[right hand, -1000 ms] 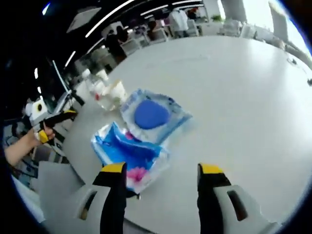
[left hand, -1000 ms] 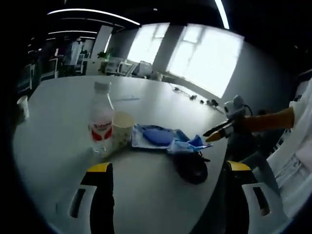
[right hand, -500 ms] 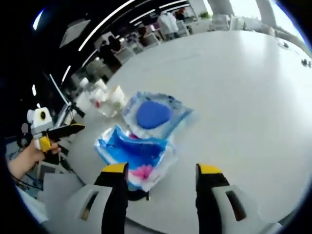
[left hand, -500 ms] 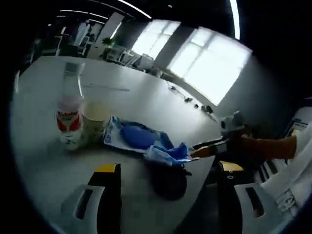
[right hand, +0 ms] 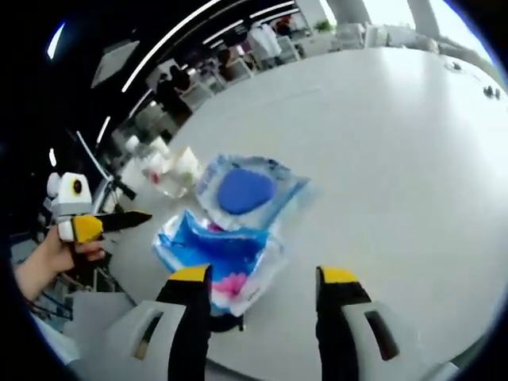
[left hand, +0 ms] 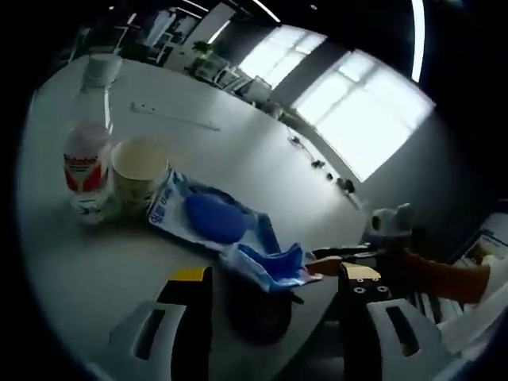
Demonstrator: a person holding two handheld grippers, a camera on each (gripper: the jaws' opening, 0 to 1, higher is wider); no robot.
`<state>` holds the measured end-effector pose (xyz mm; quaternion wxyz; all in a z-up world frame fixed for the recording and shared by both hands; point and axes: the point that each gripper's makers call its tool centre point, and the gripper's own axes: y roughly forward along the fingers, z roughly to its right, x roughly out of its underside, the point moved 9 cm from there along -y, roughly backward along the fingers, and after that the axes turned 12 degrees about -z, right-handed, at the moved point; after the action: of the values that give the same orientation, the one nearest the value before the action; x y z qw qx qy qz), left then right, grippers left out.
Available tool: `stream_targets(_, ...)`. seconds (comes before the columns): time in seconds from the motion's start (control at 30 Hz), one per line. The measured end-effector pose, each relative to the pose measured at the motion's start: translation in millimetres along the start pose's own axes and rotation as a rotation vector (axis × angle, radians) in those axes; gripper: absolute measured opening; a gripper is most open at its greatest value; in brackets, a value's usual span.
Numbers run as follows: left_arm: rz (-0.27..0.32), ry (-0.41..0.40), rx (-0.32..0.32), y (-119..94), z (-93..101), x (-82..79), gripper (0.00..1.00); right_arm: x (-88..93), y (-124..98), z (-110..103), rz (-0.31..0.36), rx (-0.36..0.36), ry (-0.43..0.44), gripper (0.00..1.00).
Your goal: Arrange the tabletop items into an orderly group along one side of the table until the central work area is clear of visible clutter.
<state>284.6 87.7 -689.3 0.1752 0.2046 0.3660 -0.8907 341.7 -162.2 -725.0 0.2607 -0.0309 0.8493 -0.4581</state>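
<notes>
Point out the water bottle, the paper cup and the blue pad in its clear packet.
water bottle (left hand: 86,155), left gripper view, on its red label
paper cup (left hand: 136,176), left gripper view, on its side wall
blue pad (right hand: 244,190), right gripper view, on its middle

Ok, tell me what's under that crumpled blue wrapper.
A dark rounded object sits under the crumpled blue wrapper, near the table edge. The wrapper covers its top, so I cannot tell what it is.

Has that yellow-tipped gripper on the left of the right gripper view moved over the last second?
Yes. The left gripper has come closer to the crumpled blue packet lying on the table.
</notes>
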Motion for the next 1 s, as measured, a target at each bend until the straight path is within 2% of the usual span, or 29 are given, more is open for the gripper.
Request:
stream_targets(0.13,-0.012,-0.025,-0.03,12.5,0.8,0.5,0.6,1.0,1.6,-2.3,0.003,-0.012,0.01,0.47)
stream_targets(0.27,-0.026,-0.025,-0.015,23.4,6.1,-1.2,0.58,3.8,6.4,-1.1,-0.006,-0.024,0.021,0.46)
stream_targets(0.57,-0.062,-0.043,-0.068,29.3,1.1,1.6,0.52,7.8,12.3,2.2,-0.004,-0.057,0.067,0.41)
stream_targets(0.73,-0.04,-0.077,-0.103,27.1,-2.4,3.5,0.47,10.3,14.6,1.6,-0.013,-0.084,0.092,0.38)
stream_targets(0.87,-0.082,-0.063,-0.116,34.0,-3.4,10.0,0.39,12.4,17.0,3.3,-0.022,-0.102,0.109,0.35)
stream_targets(1.0,-0.087,-0.073,-0.133,37.8,-1.4,14.9,0.3,12.7,15.8,3.8,-0.017,-0.113,0.111,0.27)
